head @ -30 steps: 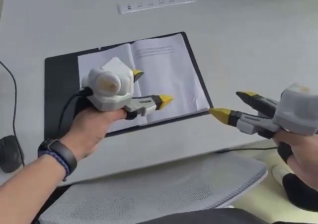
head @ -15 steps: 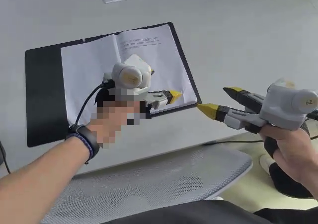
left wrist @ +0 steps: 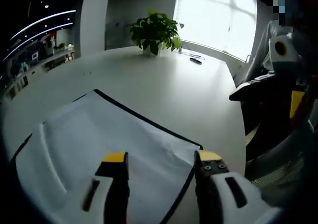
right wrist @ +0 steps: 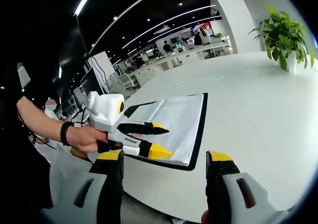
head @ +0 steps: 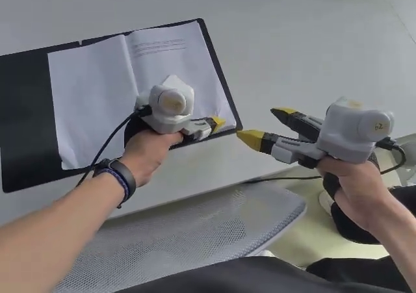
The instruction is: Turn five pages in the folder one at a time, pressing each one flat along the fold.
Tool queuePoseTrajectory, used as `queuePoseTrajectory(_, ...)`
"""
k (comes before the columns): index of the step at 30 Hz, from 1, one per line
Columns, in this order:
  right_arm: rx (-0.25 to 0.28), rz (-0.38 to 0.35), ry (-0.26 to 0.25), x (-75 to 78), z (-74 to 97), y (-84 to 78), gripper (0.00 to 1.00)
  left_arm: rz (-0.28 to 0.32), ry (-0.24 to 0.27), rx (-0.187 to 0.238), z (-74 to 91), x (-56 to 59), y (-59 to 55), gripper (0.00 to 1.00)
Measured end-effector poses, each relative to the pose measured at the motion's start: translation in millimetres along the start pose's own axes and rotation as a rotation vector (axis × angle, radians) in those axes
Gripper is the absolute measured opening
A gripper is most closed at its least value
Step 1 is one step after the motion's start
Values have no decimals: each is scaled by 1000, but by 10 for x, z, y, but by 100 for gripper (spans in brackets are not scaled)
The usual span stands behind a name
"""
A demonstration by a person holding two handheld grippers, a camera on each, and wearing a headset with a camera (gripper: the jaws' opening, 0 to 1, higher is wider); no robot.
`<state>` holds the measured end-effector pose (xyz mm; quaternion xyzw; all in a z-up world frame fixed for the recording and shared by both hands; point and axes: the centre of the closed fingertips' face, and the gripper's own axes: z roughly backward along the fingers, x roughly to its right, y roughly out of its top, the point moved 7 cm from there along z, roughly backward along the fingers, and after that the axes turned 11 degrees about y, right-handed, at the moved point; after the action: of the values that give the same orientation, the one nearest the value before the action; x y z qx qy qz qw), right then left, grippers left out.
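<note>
A flat black folder (head: 26,111) is laid open on the smooth white surface (head: 312,46), with thin white pages (head: 97,91) spread across its right part. The left gripper (head: 211,124), clasped from beneath by a hand, is poised low over the right page's near corner — its yellow-tipped jaws are spread wide, with nothing between them. The right gripper (head: 266,124) is held beyond the surface's edge and aimed at the folder, its jaws likewise wide and empty.
</note>
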<state>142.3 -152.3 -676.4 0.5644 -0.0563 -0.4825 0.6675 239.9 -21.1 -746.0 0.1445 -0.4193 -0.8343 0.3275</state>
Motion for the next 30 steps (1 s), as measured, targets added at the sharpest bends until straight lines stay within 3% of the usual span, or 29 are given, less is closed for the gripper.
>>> queuePoseTrajectory(8, -2, -11, 0, 39, 29, -19, 66, -62, 34, 11, -109, 145, -92, 45)
queuePoseTrajectory(11, -1, -17, -2, 48, 37, -31, 65, -81, 63, 19, -131, 124, -94, 40)
queuePoseTrajectory(15, -4, -20, -1, 55, 35, -46, 65, -33, 80, 32, -184, 114, -103, 36)
queuePoseTrajectory(17, -5, -21, 1, 58, 31, -49, 65, -98, 100, 38, -185, 118, -108, 35)
queuePoseTrajectory(23, 0, -19, 2, 73, 22, -32, 65, -90, 126, 57, -204, 161, -128, 33)
queuePoseTrajectory(30, 0, -21, 4, 110, 16, -41, 64, -127, 127, 78, -204, 292, -173, 19)
